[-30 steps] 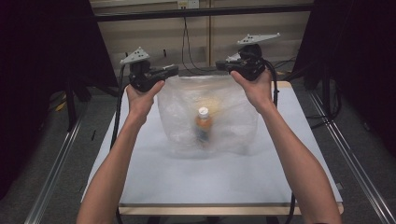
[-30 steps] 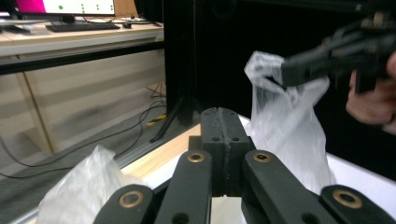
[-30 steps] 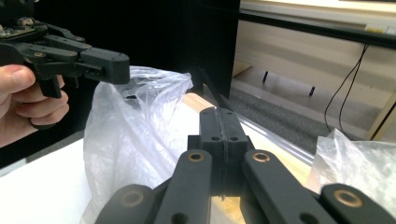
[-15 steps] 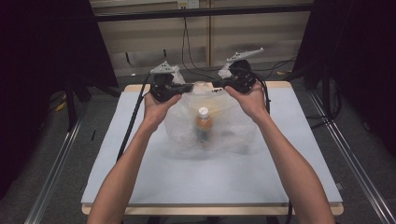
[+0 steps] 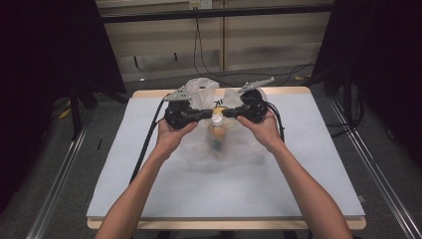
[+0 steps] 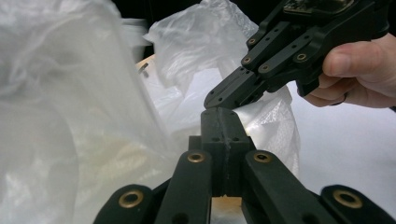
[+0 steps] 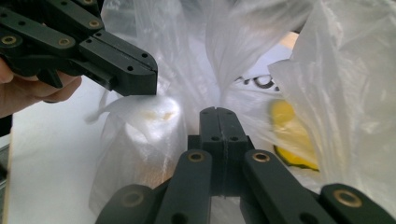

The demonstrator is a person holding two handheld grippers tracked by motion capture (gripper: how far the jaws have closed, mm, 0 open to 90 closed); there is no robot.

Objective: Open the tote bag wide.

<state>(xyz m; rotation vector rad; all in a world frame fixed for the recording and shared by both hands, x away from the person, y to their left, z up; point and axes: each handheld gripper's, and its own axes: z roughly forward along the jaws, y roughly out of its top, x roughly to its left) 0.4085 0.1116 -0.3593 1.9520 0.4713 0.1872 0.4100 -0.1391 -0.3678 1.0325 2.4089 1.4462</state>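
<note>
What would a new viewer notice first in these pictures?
First, the clear plastic bag in the middle of the table, with a bottle inside it. Above the bottle, the left gripper and the right gripper meet tip to tip, jaws shut, each pinching the bag's upper film.

Black hand-held gripper (image 5: 211, 114) pair, brass rivets, grey plates, black cables, seemingly bare forearms.

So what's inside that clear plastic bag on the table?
Inside the plastic bag stands a bottle with a white cap and a yellow label; the crumpled film blurs its lower part.
</note>
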